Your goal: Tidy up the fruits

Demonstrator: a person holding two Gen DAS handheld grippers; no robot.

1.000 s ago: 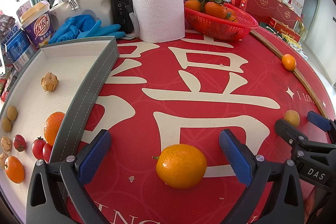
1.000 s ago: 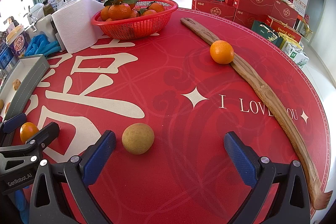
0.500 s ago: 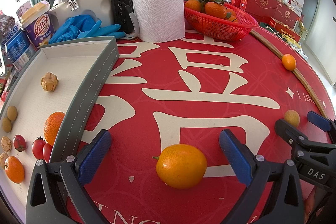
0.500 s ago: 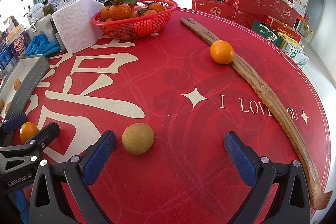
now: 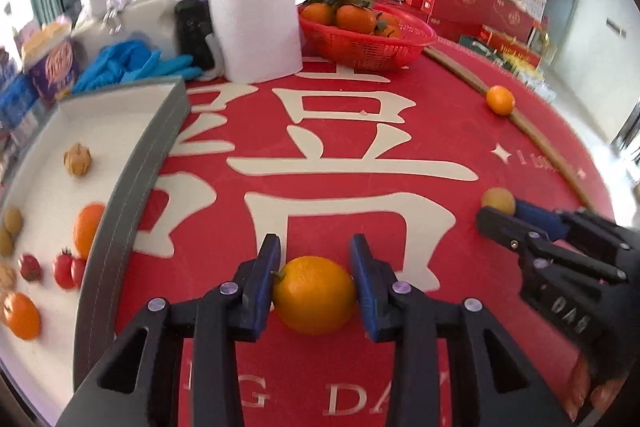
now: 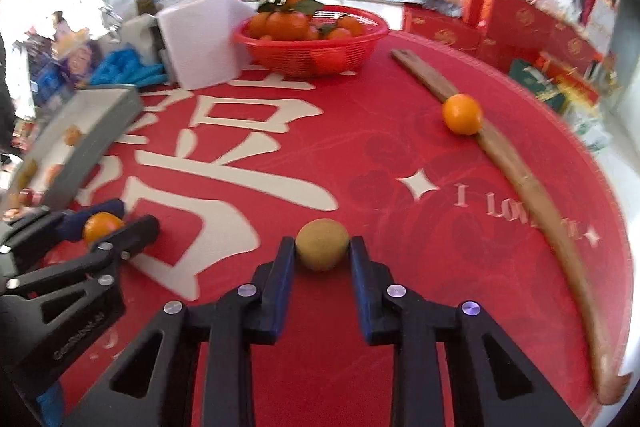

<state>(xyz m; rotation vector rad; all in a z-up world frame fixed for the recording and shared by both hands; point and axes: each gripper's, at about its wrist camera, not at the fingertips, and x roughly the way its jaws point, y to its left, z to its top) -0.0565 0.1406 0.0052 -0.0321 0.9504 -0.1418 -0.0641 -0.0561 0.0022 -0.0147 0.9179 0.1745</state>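
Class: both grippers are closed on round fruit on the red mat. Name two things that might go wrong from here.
1. The left gripper pinches the orange only at its sides; it might roll free when lifted.
2. The right gripper holds the tan fruit near the fingertips, so it may squirt forward.

A round table under a red cloth with large cream characters carries a grey-rimmed rectangular tray along its left edge. At the far edge stand a white paper-towel roll and a red plastic mesh basket. A long curved wooden stick follows the right edge, with a small orange touching it. Near the front lie a larger orange and a tan round fruit.
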